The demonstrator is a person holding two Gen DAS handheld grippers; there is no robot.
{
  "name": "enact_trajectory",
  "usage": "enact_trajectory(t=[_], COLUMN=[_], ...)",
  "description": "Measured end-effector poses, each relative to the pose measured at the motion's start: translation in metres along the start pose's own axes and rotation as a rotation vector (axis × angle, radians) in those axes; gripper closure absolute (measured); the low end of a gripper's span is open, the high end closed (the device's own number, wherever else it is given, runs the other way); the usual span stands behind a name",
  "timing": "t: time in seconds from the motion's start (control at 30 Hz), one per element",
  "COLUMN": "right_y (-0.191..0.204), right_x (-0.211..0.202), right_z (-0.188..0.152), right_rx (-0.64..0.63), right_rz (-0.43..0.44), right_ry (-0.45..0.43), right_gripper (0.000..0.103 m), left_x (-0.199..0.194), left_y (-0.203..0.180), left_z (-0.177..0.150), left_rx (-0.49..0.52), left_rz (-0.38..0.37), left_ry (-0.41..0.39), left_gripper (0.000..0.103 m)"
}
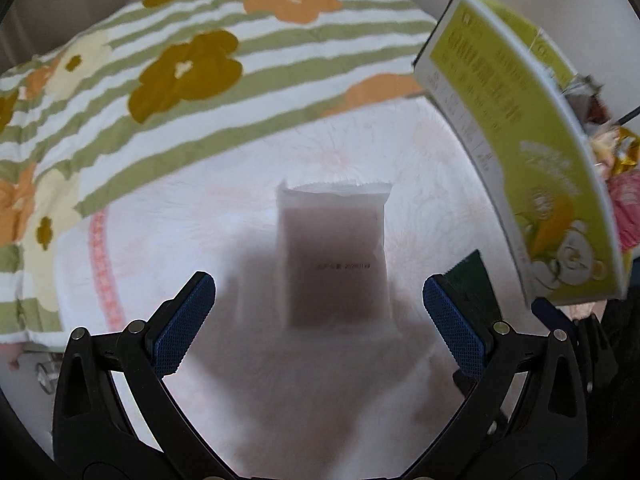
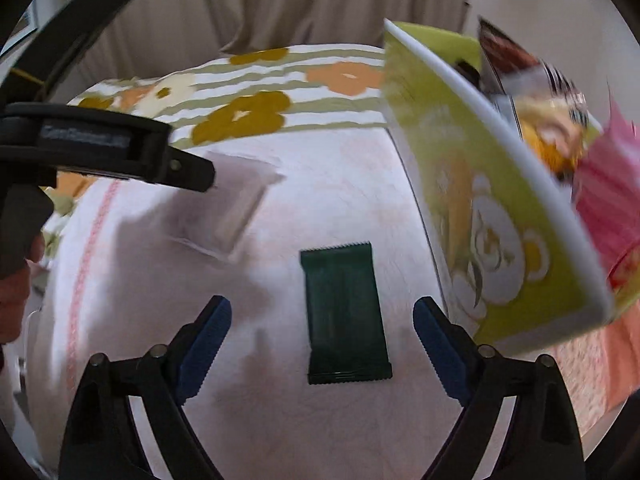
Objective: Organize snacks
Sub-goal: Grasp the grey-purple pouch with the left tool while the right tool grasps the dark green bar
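A pale packet with a brownish filling lies flat on the white cloth, straight ahead of my left gripper, whose blue pads stand wide apart above it without touching it. The same packet shows in the right wrist view, under the left gripper's black body. A dark green packet lies between the spread fingers of my right gripper, untouched by the pads. Its corner peeks out behind the left gripper's right finger. A yellow-green box with a bear print stands at the right, also seen as the box.
A striped flowered blanket covers the far part of the surface. Several wrapped snacks, pink and golden, stick out of the box. Curtains hang behind. A hand holds the left gripper at the left edge.
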State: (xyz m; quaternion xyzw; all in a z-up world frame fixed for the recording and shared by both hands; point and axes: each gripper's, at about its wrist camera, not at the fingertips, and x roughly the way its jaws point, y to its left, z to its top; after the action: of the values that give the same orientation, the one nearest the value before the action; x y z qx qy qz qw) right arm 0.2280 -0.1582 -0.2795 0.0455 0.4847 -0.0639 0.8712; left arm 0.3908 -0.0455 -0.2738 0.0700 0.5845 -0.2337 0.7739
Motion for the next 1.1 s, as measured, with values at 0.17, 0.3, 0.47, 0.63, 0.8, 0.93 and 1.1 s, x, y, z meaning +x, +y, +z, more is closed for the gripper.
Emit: enact_trajectory(t=[0.17, 0.3, 0.47, 0.63, 0.8, 0.93, 1.1], right_y=[-0.005, -0.013, -0.017, -0.017, -0.014, -0.015, -0.012], right_x=[0.015, 0.024, 0.024, 0.027, 0.031, 0.03, 0.03], right_z=[-0.002, -0.002, -0.003, 0.001, 0.004, 0.003, 0.004], right_rx=[0.016, 0.037, 0.015, 0.002, -0.018, -0.018, -0.038], right_rz=[0.007, 0.006, 0.016, 0.025, 0.017, 0.016, 0.02], right_ry=[0.02, 0.047, 0.055, 0.061, 0.058, 0.056, 0.046], right_gripper=[0.02, 0.03, 0.033, 0.04, 0.042, 0.043, 0.055], left_x=[0.031, 0.042, 0.042, 0.038, 0.035, 0.031, 0.025], left_y=[-0.01, -0.012, -0.018, -0.023, -0.021, -0.014, -0.001], left_z=[0.003, 0.006, 0.009, 0.006, 0.005, 0.001, -0.011], left_rx=[0.031, 0.042, 0.096, 0.146, 0.138, 0.107, 0.066], left_rz=[0.023, 0.039, 0.094, 0.117, 0.11, 0.108, 0.102], left_ry=[0.047, 0.059, 0.053, 0.038, 0.031, 0.035, 0.046], left_gripper=[0.0, 0.003, 0.016, 0.04, 0.042, 0.042, 0.042])
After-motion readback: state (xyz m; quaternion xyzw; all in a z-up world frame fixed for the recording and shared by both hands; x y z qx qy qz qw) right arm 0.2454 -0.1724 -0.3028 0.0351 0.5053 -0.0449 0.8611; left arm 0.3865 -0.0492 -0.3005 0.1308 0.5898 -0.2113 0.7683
